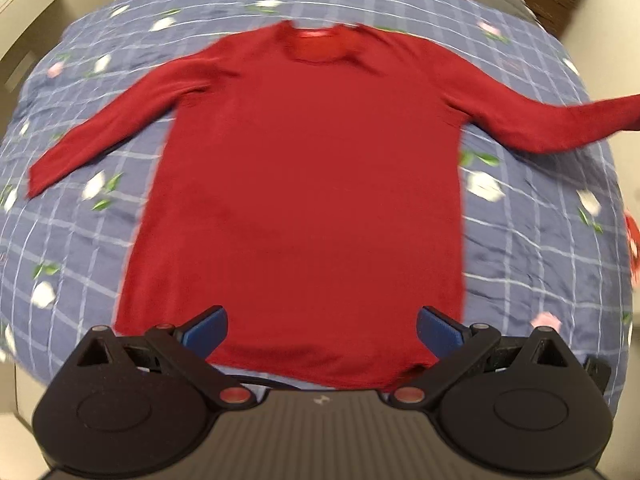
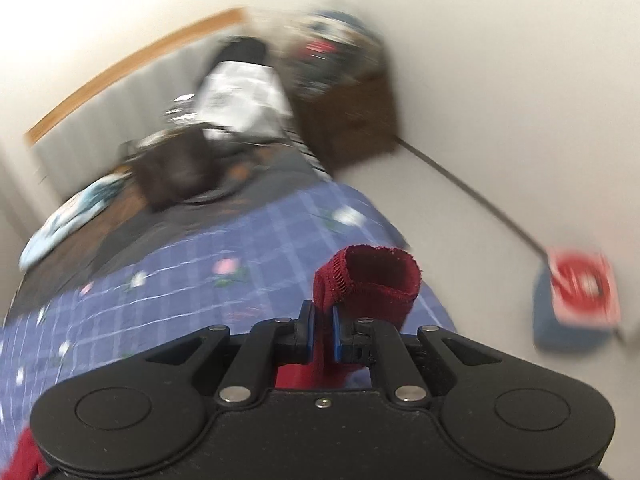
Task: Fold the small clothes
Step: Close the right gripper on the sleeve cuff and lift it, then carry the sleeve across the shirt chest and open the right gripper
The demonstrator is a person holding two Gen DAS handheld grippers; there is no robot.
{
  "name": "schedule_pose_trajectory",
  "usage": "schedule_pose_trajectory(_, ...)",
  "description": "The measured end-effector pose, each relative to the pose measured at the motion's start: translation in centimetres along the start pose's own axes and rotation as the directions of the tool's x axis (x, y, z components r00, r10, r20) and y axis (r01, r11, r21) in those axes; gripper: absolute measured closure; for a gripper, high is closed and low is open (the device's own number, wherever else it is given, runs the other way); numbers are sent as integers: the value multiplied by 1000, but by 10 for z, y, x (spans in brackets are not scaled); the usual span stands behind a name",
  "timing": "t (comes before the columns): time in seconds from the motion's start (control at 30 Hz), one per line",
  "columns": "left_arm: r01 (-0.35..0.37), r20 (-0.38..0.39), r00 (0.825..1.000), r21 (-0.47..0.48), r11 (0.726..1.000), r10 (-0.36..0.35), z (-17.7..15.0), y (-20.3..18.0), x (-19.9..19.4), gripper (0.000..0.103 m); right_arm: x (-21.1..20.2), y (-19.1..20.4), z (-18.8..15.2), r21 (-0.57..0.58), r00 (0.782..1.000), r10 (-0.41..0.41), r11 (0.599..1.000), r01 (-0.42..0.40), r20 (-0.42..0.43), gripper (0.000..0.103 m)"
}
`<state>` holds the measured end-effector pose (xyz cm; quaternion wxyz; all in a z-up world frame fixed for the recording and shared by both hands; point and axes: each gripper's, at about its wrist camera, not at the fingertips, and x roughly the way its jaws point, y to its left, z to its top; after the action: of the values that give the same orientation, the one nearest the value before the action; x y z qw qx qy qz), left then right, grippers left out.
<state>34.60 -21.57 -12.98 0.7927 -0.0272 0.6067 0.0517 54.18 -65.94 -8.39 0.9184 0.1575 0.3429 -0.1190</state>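
The red sweater [image 1: 304,184] lies flat and unfolded on the bed [image 1: 540,240]. The left tool [image 1: 322,330] hovers wide open over its near hem; the right tool [image 2: 321,330] pinches the right cuff [image 2: 368,276]. All folds remain.

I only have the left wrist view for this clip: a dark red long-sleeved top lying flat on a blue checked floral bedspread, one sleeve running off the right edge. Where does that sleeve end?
Observer: In the right wrist view, the cuff of the dark red long-sleeved knit top is pinched in the right gripper, its open end standing above the blue pads.
Operator: So the right gripper is shut?
Observer: Shut on the cuff, yes, and held above the blue checked floral bedspread near its corner.
Operator: Anything beyond the bed on that side?
Observer: A brown wooden cabinet stands against the white wall, though that view is motion-blurred.
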Motion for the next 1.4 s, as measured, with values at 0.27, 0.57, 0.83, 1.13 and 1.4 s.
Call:
schedule_pose_trajectory(0.27,38,30,999,-48,998,-36,3,101,-7,0,-30,150,-1,-347,995,93,935,-74,40,95)
schedule_pose_trajectory(0.57,4,63,998,-102,995,2,12,225,-11,0,-21,311,-57,-501,991,131,857,-123,-20,95)
schedule_pose_trajectory(0.83,-86,18,996,-215,973,92,5,316,0,0,8,402,-129,-536,973,171,813,-229,-156,95)
schedule_pose_trajectory(1.13,-133,6,990,-247,960,139,2,352,-2,0,31,429,-190,-541,951,155,793,-281,-267,92)
schedule_pose_trajectory(1.4,-118,40,991,-218,969,130,14,337,-13,0,-7,409,-201,-466,919,225,808,-361,-322,43)
